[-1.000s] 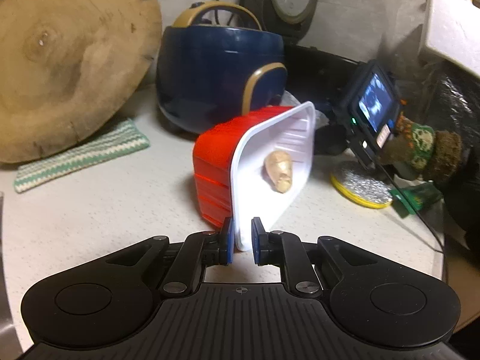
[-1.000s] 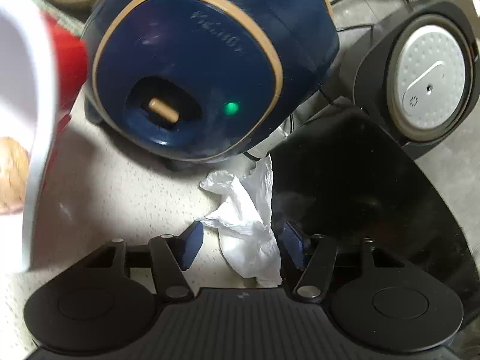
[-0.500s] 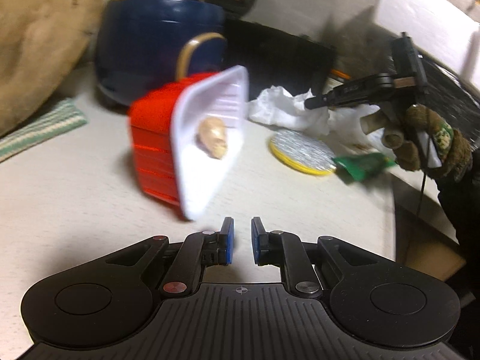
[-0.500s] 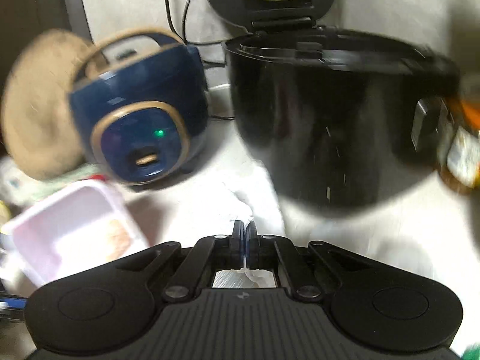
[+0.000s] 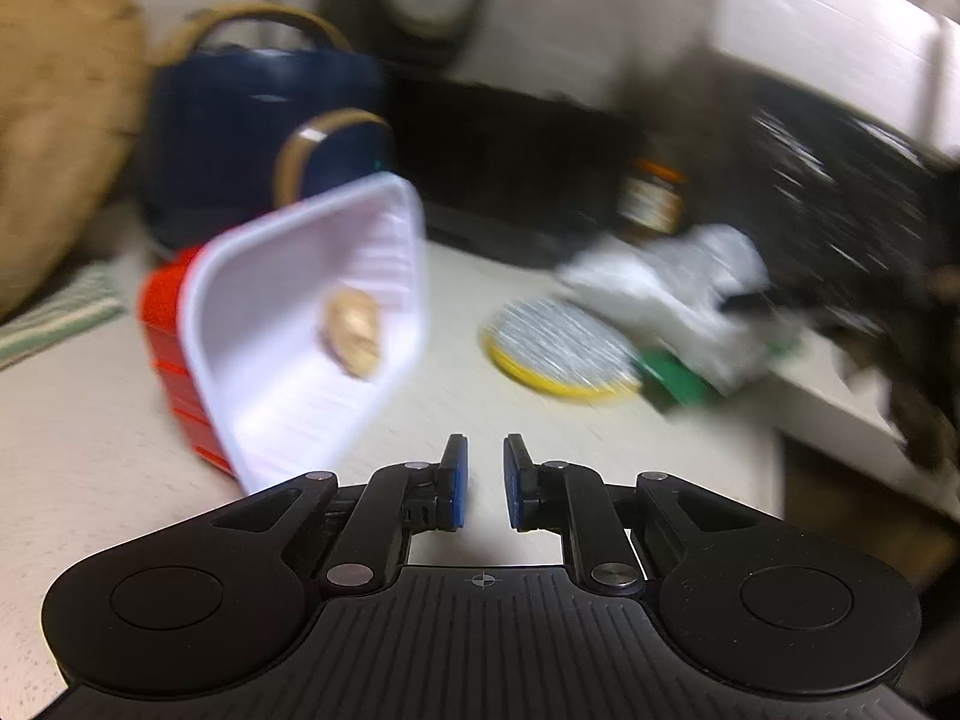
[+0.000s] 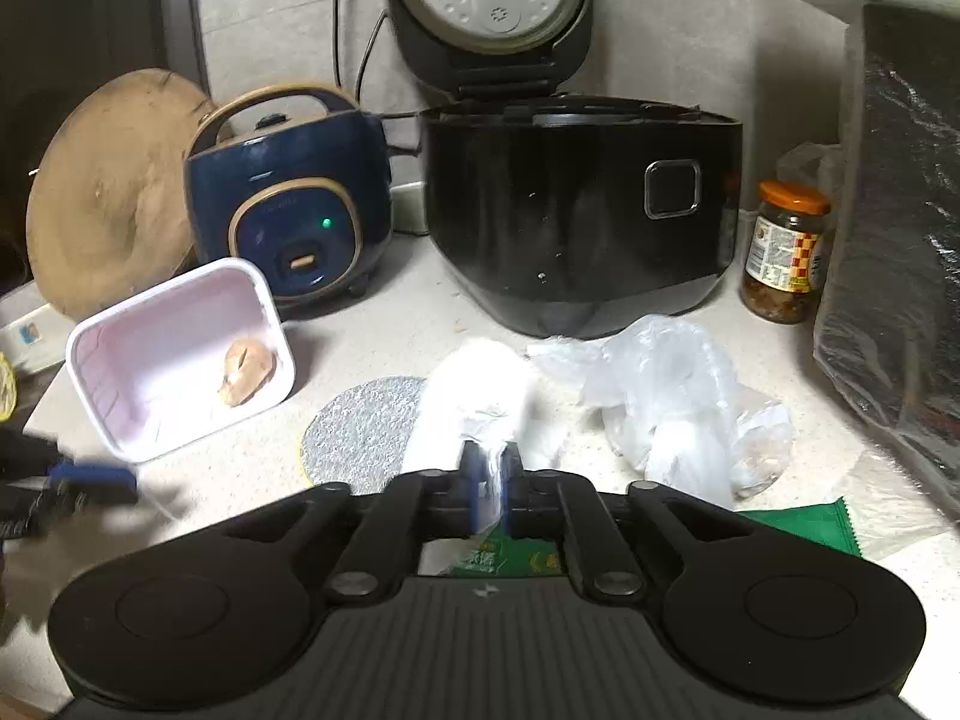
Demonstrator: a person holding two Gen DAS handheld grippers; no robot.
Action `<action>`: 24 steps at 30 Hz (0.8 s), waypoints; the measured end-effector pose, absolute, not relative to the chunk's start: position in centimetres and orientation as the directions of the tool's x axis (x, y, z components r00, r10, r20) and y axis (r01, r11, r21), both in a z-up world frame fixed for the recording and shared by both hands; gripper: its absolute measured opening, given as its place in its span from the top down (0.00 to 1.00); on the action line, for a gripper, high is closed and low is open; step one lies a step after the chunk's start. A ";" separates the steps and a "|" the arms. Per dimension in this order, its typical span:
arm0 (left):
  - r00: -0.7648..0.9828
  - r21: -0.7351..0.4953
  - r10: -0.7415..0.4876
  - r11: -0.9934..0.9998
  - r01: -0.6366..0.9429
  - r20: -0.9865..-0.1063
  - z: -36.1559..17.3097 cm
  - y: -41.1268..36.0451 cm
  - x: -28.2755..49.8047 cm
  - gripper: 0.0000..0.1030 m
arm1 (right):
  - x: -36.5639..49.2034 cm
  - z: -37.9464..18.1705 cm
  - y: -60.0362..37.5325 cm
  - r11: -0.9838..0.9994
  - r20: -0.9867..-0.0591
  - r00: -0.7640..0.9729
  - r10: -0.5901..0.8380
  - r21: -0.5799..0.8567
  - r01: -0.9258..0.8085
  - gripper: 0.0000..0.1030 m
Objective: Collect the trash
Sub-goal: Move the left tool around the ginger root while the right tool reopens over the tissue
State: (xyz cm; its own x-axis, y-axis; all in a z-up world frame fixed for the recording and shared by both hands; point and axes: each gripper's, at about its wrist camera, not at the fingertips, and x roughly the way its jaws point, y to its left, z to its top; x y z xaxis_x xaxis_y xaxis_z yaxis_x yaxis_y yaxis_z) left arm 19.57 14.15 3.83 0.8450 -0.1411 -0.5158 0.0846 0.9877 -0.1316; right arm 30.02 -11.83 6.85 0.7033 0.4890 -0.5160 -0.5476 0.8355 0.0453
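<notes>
Right gripper [image 6: 491, 483] is clamped on a crumpled white tissue [image 6: 474, 402], which bulges beyond the pads above the countertop [image 6: 384, 330]; its jaws have just opened slightly with the tissue between them. Left gripper [image 5: 482, 480] is empty, its blue pads a narrow gap apart, having just parted slightly. A red tray [image 5: 300, 324] with a white interior stands tilted on the counter to the left, a tan scrap [image 5: 354, 333] inside. Just beyond the tissue lie a silver disc [image 6: 360, 426] and, to the right, a clear plastic bag [image 6: 678, 396]. A green wrapper [image 6: 804, 525] lies near right. Far back stand a blue cooker [image 6: 288, 204] and a black cooker [image 6: 576, 210].
</notes>
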 end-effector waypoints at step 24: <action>0.773 0.092 0.213 0.976 -0.198 -0.597 2.3 12.7 32.6 0.55 | 24.9 -1.5 -13.4 0.815 -0.299 0.769 0.566 0.060 -0.577 0.32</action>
